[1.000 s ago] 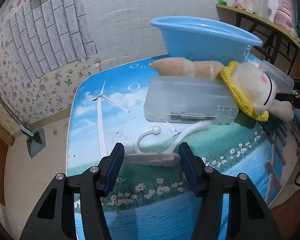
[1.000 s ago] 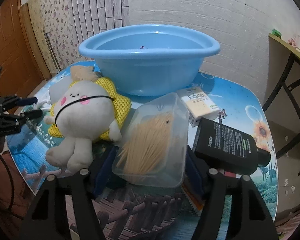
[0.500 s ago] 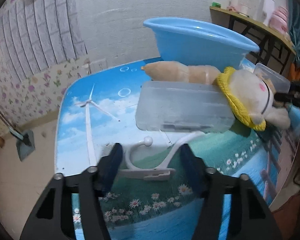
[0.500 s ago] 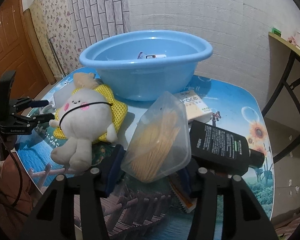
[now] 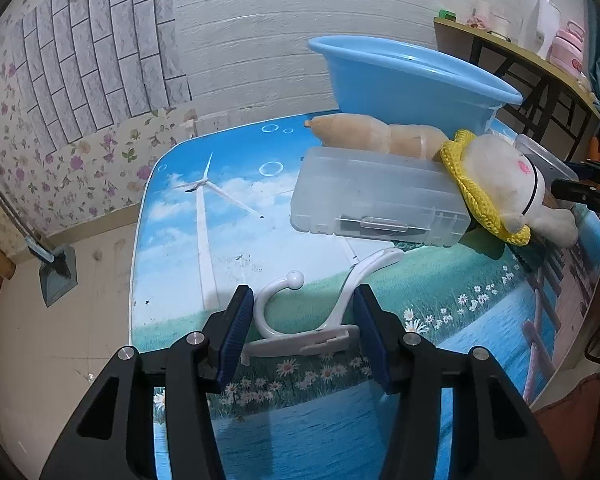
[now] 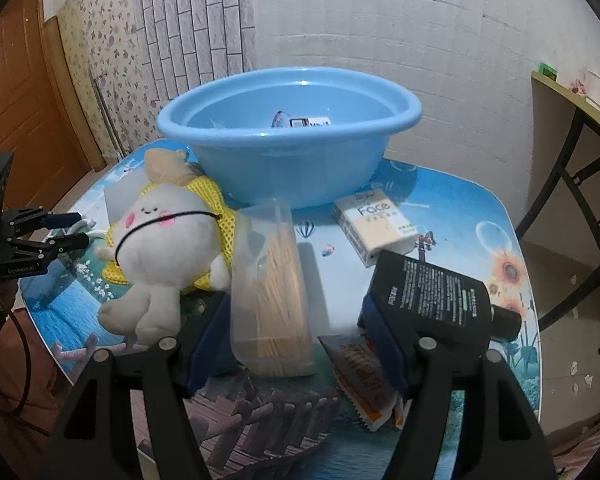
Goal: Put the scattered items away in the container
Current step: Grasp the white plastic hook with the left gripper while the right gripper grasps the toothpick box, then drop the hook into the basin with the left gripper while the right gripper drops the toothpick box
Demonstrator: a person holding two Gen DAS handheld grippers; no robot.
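A white plastic hook (image 5: 324,320) lies on the table between the fingers of my left gripper (image 5: 303,300), whose jaws are closing; the pads flank its base with slim gaps. A clear box of toothpicks (image 6: 272,292) stands tipped on its edge between the fingers of my right gripper (image 6: 294,312), whose jaws are opening; neither pad presses on it. The blue basin (image 6: 288,160) stands behind, with a small packet inside. A white plush toy (image 6: 168,240) with a yellow net collar lies left of the box.
A clear plastic case (image 5: 380,204) and a tan plush piece (image 5: 364,132) lie before the basin (image 5: 412,84). A tissue pack (image 6: 374,224), a black bottle (image 6: 432,300) and an orange sachet (image 6: 360,368) crowd my right finger. The table edge (image 5: 140,280) is near on the left.
The left jaws have narrowed around the white hook. The right jaws squeezed the toothpick box, tipping it up on its edge, then spread apart again.
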